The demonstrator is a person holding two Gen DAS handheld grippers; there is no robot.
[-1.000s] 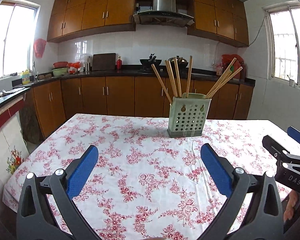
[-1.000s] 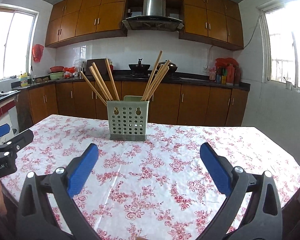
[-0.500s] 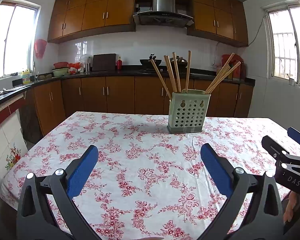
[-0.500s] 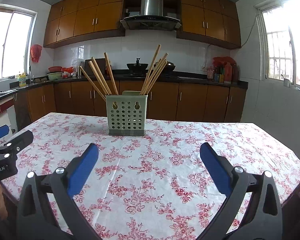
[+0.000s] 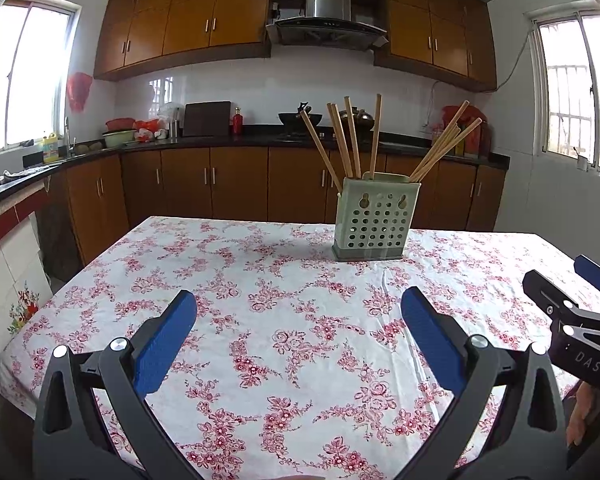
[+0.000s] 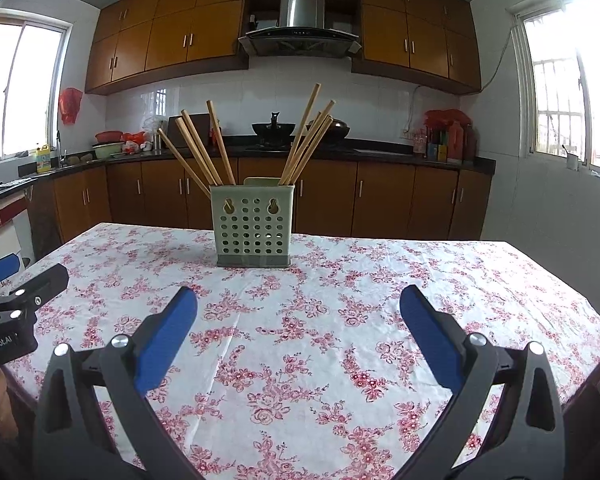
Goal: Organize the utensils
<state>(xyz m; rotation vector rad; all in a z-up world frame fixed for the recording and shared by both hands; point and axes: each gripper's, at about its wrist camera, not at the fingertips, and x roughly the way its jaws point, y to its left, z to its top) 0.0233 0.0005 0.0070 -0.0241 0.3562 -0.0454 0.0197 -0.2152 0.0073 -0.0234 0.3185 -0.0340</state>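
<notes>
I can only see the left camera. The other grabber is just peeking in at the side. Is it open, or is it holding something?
Observer: The right gripper is open wide, with only the flowery tablecloth showing between its jaws.
Operator: Is the chopstick basket straight in front of it?
Observer: It's a little left of centre. The green holder stands upright farther along the table, and nothing is touching it.
Operator: Are the sticks all in one bunch?
Observer: No. From this side the chopsticks fan out in two bunches, one leaning left and one leaning right.

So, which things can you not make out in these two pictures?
- Chopsticks: lower ends hidden by the green holder, both views; exact count unclear.
- Right tongs: cut off by the left view's right edge.
- Left tongs: cut off by the right view's left edge.
- Counter bottles: too small.
</notes>
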